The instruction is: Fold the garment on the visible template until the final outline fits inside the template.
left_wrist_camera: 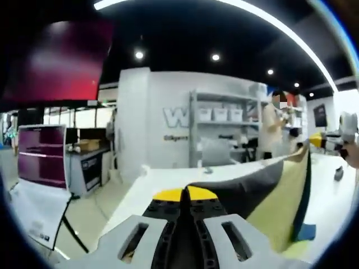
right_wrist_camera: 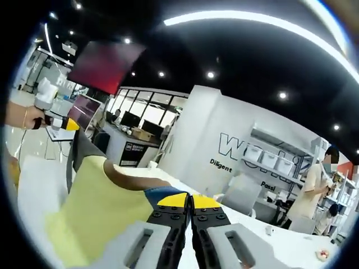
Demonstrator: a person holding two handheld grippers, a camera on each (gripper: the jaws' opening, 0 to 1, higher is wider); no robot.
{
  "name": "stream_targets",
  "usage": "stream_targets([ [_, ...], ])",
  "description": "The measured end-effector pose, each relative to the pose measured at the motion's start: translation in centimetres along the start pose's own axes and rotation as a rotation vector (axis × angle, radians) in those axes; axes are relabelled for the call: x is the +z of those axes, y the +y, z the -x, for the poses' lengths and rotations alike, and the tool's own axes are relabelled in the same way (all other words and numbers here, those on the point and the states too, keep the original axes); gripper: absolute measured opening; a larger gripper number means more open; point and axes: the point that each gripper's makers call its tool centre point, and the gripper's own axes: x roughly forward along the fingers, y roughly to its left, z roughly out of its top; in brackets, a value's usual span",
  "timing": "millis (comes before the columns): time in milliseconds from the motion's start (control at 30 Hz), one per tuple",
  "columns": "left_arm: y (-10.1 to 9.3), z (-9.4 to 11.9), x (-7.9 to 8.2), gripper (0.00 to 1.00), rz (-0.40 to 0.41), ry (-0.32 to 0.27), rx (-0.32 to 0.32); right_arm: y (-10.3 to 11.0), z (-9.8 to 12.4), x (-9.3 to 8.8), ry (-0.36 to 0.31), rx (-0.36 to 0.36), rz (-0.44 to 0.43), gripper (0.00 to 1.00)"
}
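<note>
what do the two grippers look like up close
Both match: the left gripper and right gripper have pale grey slotted bodies, black ribbed jaws and yellow tips. No cables or sleeves are visible.

The garment [left_wrist_camera: 280,190] hangs stretched above the bench [left_wrist_camera: 331,202], spanning from the left gripper [left_wrist_camera: 185,195] jaws rightward to the right gripper [right_wrist_camera: 189,200] jaws.
</note>
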Motion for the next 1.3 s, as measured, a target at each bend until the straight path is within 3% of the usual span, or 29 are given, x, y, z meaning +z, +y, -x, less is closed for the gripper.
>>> stream_targets([
  [333, -0.5, -4.2, -3.0, 0.0, -0.038, 0.081, -0.031, -0.2, -4.1, -4.3, 0.071, 0.014, -0.019, 0.0],
  [500, -0.5, -5.5, -3.8, 0.0, -0.003, 0.11, -0.038, -0.2, -6.3, -6.6, 0.111, 0.034, -0.039, 0.0],
  [567, -0.5, -6.4, -4.7, 0.0, -0.007, 0.129, -0.046, -0.1, -7.2, -7.8, 0.152, 0.043, 0.032, 0.0],
  [667, 0.0, -7.4, -5.6, 0.0, -0.003, 0.154, -0.032, 0.4, -8.0, -7.6, 0.13, 0.053, 0.055, 0.0],
  [833, 0.4, -9.6, -6.4, 0.0, 0.001, 0.183, -0.034, 0.4, -9.3, -8.6, 0.151, 0.051, 0.056, 0.0],
  [1000, 1.1, -11.5, -8.3, 0.0, -0.027, 0.231, -0.018, 0.1, -11.0, -11.3, 0.211, 0.042, -0.012, 0.0],
  [1133, 1.1, -12.7, -10.2, 0.0, -0.025, 0.265, -0.018, 0.5, -12.4, -12.9, 0.244, 0.05, 0.013, 0.0],
  [1300, 1.6, -14.3, -11.6, 0.0, -0.023, 0.303, -0.016, 0.4, -14.5, -13.1, 0.245, 0.058, 0.027, 0.0],
])
